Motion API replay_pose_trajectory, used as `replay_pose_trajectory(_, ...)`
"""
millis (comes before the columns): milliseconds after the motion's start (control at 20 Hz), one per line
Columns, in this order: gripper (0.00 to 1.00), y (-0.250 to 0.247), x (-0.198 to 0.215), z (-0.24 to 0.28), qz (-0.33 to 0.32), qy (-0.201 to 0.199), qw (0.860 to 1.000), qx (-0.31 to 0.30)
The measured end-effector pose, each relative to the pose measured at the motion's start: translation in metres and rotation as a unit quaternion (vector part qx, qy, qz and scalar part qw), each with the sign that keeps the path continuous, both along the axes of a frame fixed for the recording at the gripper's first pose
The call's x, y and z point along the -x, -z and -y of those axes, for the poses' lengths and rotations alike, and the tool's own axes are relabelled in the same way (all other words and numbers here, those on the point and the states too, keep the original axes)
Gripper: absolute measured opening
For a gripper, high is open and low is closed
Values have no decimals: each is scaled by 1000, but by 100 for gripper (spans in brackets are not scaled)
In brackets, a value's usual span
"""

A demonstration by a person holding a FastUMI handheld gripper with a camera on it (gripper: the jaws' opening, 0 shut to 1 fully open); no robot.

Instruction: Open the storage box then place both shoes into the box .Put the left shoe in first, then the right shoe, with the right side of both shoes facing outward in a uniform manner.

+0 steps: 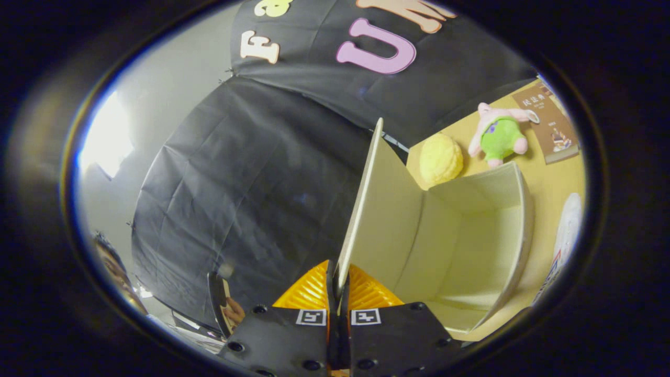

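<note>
The cream storage box (471, 246) stands on the yellow table, its inside bare and showing to the right of the fingers. Its lid (374, 209) is swung up on edge, and the lid's near edge runs down between the two fingers. My gripper (338, 285) is shut on the lid, one finger pressed on each face of the panel. A white shoe (568, 235) with coloured marks lies on the table just beyond the box's right wall, partly cut off.
Behind the box on the yellow table (549, 183) sit a yellow fuzzy ball (440, 158), a pink and green plush toy (500, 136) and a brown book (549, 123). A person sits low at the left, a hand (233, 311) holding a dark device.
</note>
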State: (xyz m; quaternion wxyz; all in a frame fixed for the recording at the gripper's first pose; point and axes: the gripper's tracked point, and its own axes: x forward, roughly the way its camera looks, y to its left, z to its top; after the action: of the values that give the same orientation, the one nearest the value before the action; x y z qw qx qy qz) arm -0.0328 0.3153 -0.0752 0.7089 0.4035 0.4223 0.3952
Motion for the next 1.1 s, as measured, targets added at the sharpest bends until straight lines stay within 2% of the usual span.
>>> replay_pose_trajectory(450,3,-3,3,-97,16,-54,998,1)
replay_pose_trajectory(850,9,15,16,-159,29,-104,994,7)
replay_pose_trajectory(1100,65,40,11,-154,93,-115,987,57)
